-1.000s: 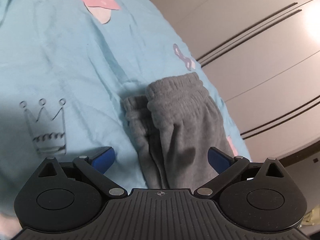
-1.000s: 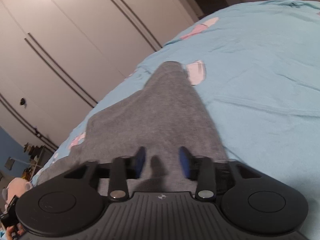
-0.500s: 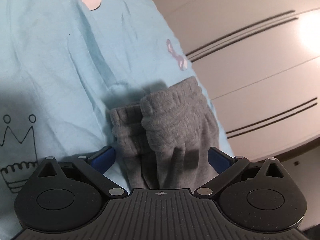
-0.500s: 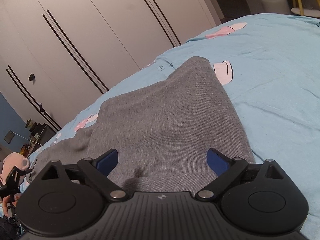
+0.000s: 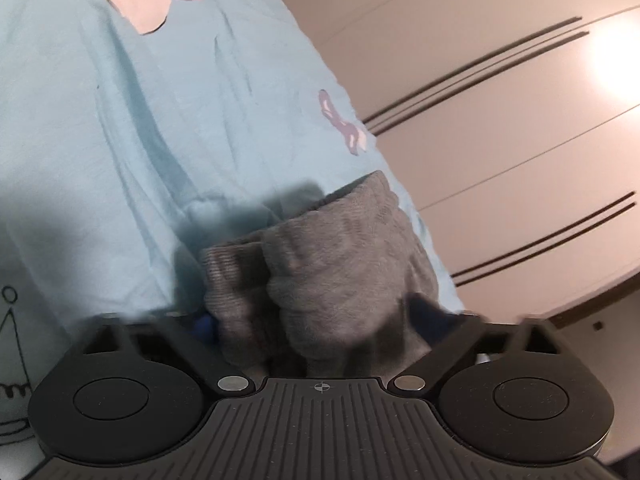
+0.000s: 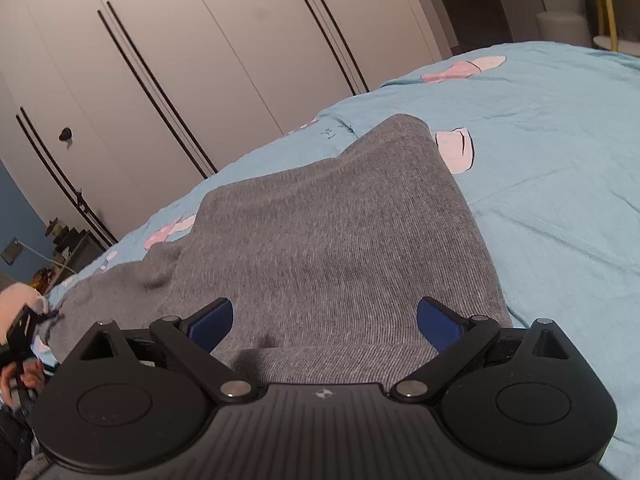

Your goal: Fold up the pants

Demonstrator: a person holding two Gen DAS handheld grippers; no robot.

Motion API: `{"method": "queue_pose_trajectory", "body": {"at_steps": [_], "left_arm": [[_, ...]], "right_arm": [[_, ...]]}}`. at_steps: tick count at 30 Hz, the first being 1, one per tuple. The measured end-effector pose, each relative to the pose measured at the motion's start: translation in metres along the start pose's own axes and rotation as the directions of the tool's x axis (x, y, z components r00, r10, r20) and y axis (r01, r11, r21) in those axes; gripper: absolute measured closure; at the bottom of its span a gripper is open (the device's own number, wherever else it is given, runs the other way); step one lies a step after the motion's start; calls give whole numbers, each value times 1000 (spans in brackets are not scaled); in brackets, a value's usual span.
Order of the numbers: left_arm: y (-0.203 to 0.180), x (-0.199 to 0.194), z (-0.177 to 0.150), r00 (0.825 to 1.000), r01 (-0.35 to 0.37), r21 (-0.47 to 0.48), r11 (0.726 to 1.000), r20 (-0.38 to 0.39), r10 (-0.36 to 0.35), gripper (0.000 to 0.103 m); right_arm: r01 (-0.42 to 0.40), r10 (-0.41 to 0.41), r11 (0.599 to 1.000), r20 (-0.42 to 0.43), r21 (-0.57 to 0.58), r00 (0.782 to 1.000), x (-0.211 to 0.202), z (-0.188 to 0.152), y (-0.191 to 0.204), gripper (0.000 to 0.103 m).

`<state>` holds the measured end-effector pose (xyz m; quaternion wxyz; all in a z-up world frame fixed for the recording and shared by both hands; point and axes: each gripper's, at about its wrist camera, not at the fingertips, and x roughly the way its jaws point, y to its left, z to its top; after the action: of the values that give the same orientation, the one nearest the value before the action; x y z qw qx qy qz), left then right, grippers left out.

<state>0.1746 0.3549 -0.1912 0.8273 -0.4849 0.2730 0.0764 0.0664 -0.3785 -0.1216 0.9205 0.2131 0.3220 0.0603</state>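
The grey pants (image 6: 332, 240) lie along the edge of a light blue bedsheet (image 6: 560, 184), beside white wardrobe doors (image 6: 192, 60). Only the left wrist view shows the 2 ribbed cuffs (image 5: 304, 264), stacked and bunched between the blue fingers (image 5: 428, 316) of the left gripper (image 5: 316, 320), whose jaws are closing around them; motion blur hides whether the pads touch yet. Only the right wrist view shows the broad upper part spread flat, with the right gripper (image 6: 324, 320) spread wide above the cloth, gripping nothing.

Pale wardrobe doors (image 6: 224, 64) with dark grooves — light glare (image 5: 612, 60) — blue wall (image 6: 16, 220) beside.
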Motion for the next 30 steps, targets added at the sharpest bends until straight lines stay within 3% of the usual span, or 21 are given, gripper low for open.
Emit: {"method": "queue_pose_trajectory", "body": {"at_steps": [1,4,8,13,19,22,25,28,30], "left_arm": [[0,3,2,1000,-3,6,1000,-11,3,39],[1,0,5,1000,19,8,1000,-20,-19,52],[-11,-11,2,999,49,65,997,19,-51,56],[-34,-19,0,998,27,76,997,51,-31,59],[-100,-54,-10,993,44,253,967,98,-71,59],[-153,-75,-27,982,96,374,922,113,-148,59],[-218,-90,-62,963,175,497,850,92,-252,59],[-280,-90,-116,929,309,585,750,-17,-369,59],[-316,-77,-166,914,369,640,674,-119,-388,58]], "right_arm": [[5,-5,1000,-1,-5,1000,0,0,1,4],[5,-5,1000,2,17,1000,0,1,0,4],[-17,16,997,11,70,1000,-2,3,-6,4],[-19,18,997,10,80,1000,-3,4,-7,4],[-70,65,975,33,209,997,-10,9,-22,4],[-101,88,955,57,280,994,-16,11,-32,5],[-109,84,940,91,322,992,-23,15,-39,5],[-106,56,928,148,357,987,-36,17,-48,5],[-119,44,912,194,393,980,-46,19,-57,5]]}}
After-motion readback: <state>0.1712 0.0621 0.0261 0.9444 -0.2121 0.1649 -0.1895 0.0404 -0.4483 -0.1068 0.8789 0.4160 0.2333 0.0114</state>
